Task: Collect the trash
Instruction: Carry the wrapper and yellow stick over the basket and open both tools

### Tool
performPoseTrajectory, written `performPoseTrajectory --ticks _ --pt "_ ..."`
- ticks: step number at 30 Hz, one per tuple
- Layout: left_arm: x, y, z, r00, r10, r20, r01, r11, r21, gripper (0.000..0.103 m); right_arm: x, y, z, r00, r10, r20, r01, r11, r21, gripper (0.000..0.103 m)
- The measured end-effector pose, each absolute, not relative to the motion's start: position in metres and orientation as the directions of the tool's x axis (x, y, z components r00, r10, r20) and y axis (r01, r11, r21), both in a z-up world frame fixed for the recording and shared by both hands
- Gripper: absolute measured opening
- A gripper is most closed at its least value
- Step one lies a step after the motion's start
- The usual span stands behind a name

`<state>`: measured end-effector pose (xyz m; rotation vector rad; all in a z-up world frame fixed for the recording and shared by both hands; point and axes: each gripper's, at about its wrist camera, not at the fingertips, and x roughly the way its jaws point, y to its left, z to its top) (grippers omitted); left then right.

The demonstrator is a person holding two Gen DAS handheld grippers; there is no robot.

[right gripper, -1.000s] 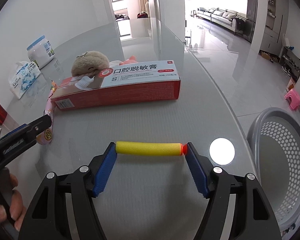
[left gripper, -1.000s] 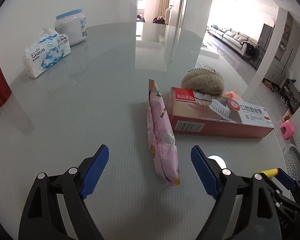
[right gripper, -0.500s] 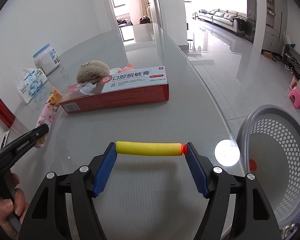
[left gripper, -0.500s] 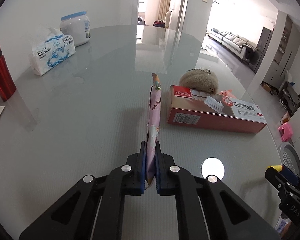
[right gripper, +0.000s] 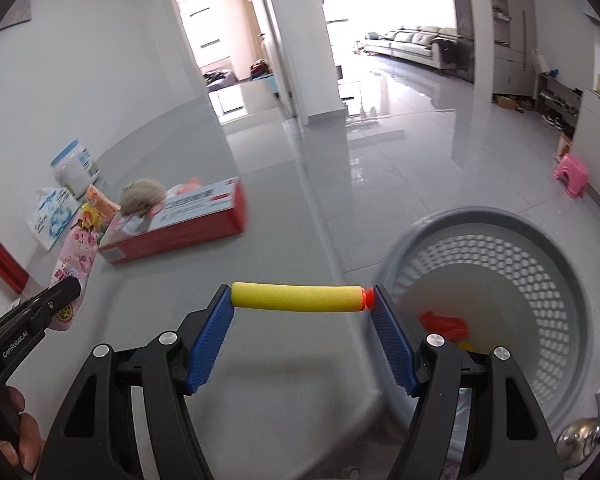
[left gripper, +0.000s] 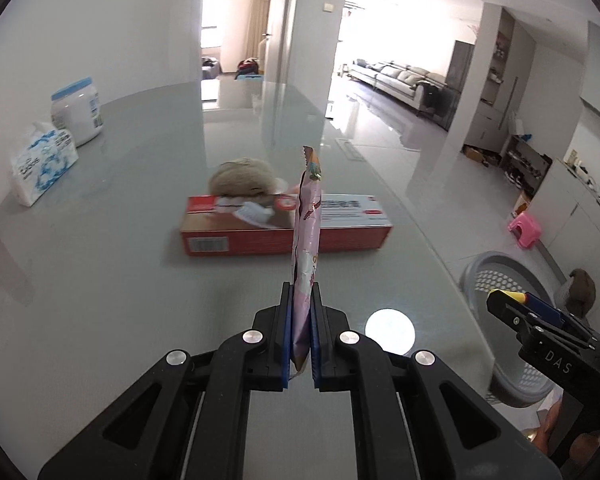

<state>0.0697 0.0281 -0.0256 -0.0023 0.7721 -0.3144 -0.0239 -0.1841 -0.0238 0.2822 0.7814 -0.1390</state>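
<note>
My left gripper (left gripper: pixel 300 292) is shut on a pink snack wrapper (left gripper: pixel 308 232), which stands on edge above the glass table (left gripper: pixel 120 280). From the right wrist view the same wrapper (right gripper: pixel 74 260) hangs from the left gripper (right gripper: pixel 66 286) at the far left. My right gripper (right gripper: pixel 302 298) is shut endwise on a yellow foam dart with an orange tip (right gripper: pixel 296 298), held over the table's right edge. A grey perforated basket (right gripper: pixel 540 280) stands on the floor just right of the dart, with red and yellow scraps (right gripper: pixel 446 322) inside. In the left wrist view the basket (left gripper: pixel 496 276) and right gripper (left gripper: pixel 516 300) show at right.
A red toothpaste box (left gripper: pixel 284 232) lies mid-table with a beige plush (left gripper: pixel 244 176) behind it. A tissue pack (left gripper: pixel 40 168), a white jar (left gripper: pixel 78 110) and a red bottle (right gripper: pixel 4 264) stand at the table's left. A pink stool (right gripper: pixel 572 174) sits on the floor.
The left gripper shut on the pink wrapper and lifted it off the table, swinging right. The right gripper carried the dart rightward, so the basket now fills more of its view.
</note>
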Motion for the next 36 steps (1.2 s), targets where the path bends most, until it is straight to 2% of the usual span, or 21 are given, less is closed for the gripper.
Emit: performPoseTrajectory --ticks 6,13,22,33,36 --pt "0.059 -0.048 -0.031 0.602 -0.386 -0.699 0.427 0.895 -0.126 0.008 -0.061 -0.244 -0.028 0.685 -0.124 -0.718 0.347 0.922 0.171 0.067" --pt "0.042 -0.125 -0.044 0.496 -0.464 -0.734 0.574 0.809 -0.124 0.008 -0.089 -0.293 -0.036 0.657 -0.176 -0.733 0.435 0.882 0.179 0.067" --pt "0.037 -0.180 -0.062 0.448 -0.448 -0.774 0.628 0.774 -0.085 0.008 -0.104 -0.322 -0.049 0.651 -0.164 -0.741 0.456 0.865 0.209 0.068" --pt "0.037 -0.198 -0.070 0.421 -0.424 -0.802 0.654 0.755 -0.056 0.009 -0.105 -0.342 -0.066 0.647 -0.132 -0.751 0.470 0.844 0.256 0.068" --pt "0.038 -0.198 -0.070 0.419 -0.420 -0.805 0.657 0.752 -0.050 0.012 -0.106 -0.345 -0.067 0.645 -0.130 -0.753 0.473 0.842 0.260 0.068"
